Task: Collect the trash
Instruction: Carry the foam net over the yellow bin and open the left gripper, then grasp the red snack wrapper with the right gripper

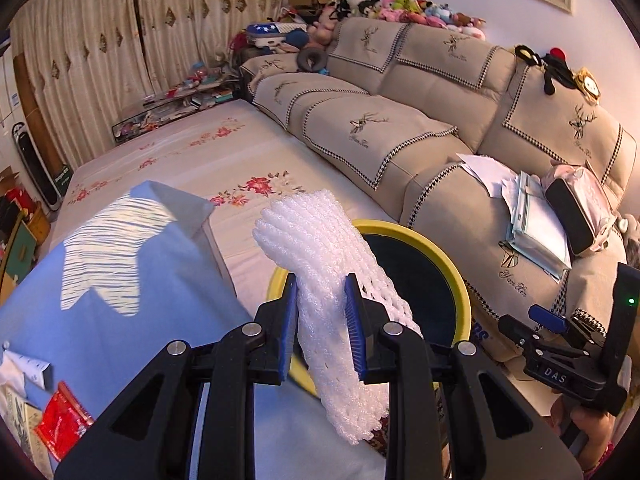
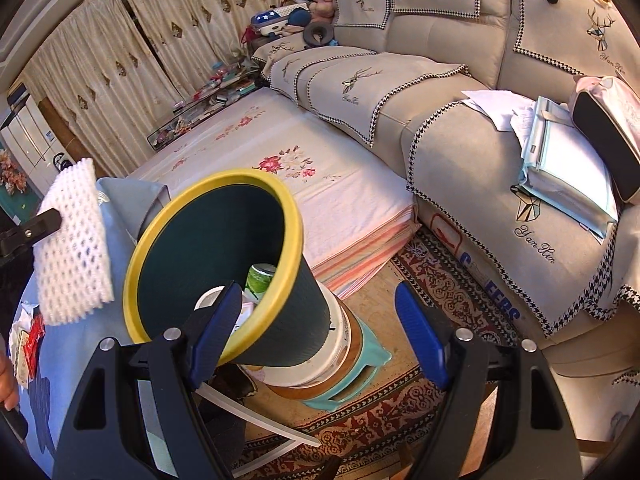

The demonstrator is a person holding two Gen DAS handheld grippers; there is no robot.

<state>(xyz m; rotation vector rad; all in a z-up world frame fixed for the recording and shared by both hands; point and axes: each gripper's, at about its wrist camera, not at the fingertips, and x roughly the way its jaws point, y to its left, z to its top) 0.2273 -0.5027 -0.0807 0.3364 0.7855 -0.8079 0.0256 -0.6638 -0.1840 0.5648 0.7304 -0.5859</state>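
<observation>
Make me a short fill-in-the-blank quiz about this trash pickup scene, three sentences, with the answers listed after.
1. The left gripper is shut on a white foam ____ sleeve.
2. The dark bin has a ____ rim.
3. The right gripper holds ____; its blue pads stand wide apart, one in front of the bin's rim.

Missing words: net; yellow; nothing
</observation>
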